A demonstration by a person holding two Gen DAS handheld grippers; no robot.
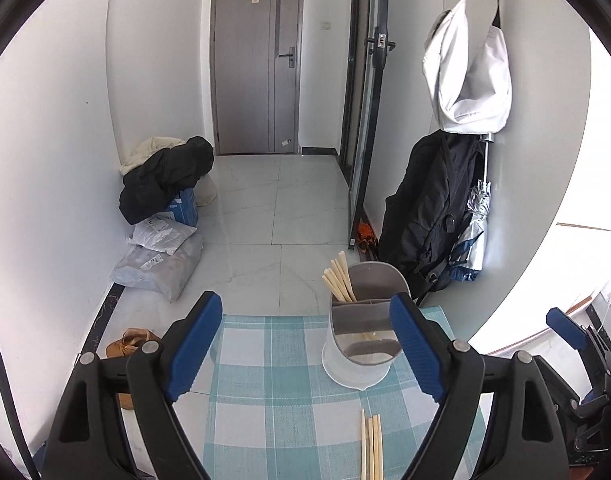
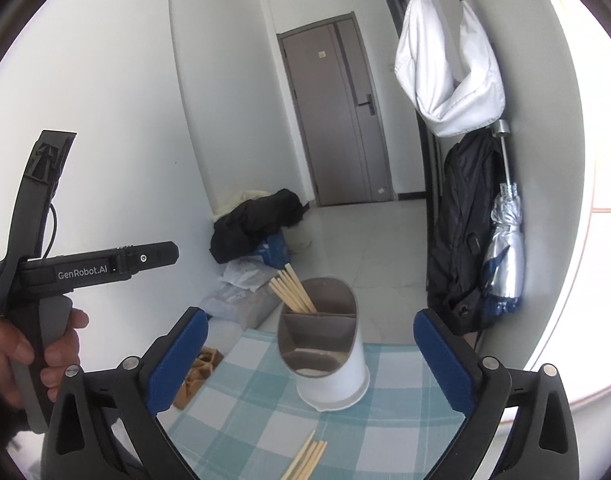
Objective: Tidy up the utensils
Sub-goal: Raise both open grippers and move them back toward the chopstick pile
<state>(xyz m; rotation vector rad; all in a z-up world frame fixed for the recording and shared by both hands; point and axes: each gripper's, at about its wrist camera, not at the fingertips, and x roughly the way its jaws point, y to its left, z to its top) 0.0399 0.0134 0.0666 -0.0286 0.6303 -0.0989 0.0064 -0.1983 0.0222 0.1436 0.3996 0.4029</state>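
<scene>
Both grippers, left (image 1: 307, 346) and right (image 2: 310, 360), gape wide and empty; the utensil holder (image 2: 325, 350) stands mid-frame on the checked cloth (image 2: 241, 408), chopsticks (image 2: 291, 290) upright inside, loose chopsticks (image 2: 307, 460) lying at bottom centre

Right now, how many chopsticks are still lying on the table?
4 visible, side by side on the checked tablecloth in front of the utensil holder: chopsticks. The frame edge cuts them; more may be hidden.
</scene>
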